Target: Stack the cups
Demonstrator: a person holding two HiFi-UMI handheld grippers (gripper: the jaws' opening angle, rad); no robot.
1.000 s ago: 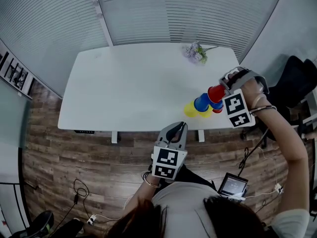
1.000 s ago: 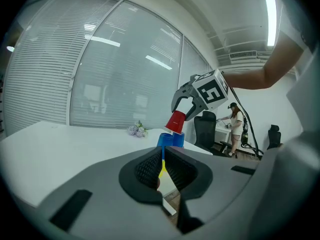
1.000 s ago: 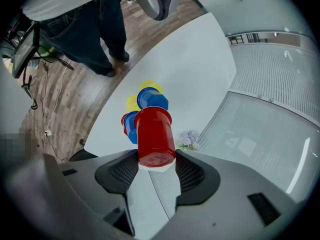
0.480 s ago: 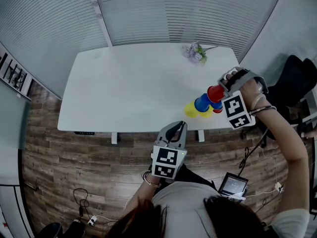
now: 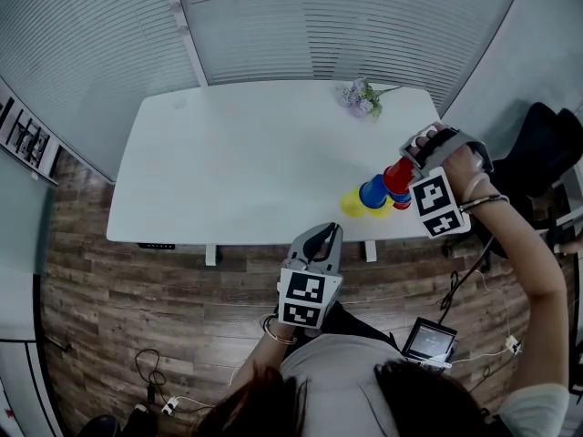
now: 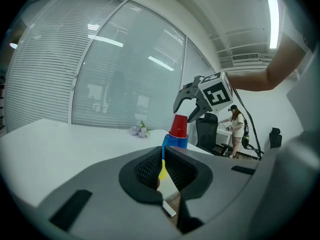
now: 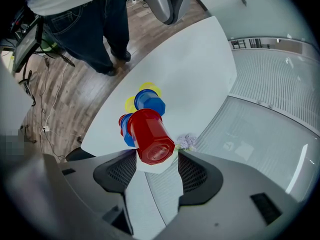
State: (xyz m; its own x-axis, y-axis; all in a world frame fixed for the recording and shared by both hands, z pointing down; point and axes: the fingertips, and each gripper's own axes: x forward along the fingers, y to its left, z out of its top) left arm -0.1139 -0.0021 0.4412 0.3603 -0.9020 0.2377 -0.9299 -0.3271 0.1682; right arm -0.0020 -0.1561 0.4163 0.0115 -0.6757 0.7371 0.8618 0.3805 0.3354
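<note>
Right gripper view: right gripper (image 7: 157, 155) jaws stand spread, having just been opening, with the red cup (image 7: 150, 136) between them. A gap shows at the pad on the picture's right. The other pad lies close to the cup wall, with no squeeze evident. The red cup is inverted, closed base toward the camera, so its long axis runs nearly along the line the gripper points, slanting down toward the table (image 5: 246, 153). Left gripper view shows the same cup narrow end up, seated on a blue cup (image 6: 175, 140). The cluster sits near the table's front right corner, with a yellow cup (image 5: 352, 202) just beside it on the left in the head view. How the lower cups are arranged under the blue one I cannot tell. Left gripper (image 6: 162, 160) is pressed together with nothing in it, held off the near edge over the floor (image 5: 137, 289), well apart from the cups. Judgement: the red cup reads as placed, release in hand. The right hand is much the nearer. The next move turns on the cup lying straight ahead between the pads. Backing out should follow the gripper's own axis, up and away; sideways drift would likely catch the wall and tip the top cup.
</note>
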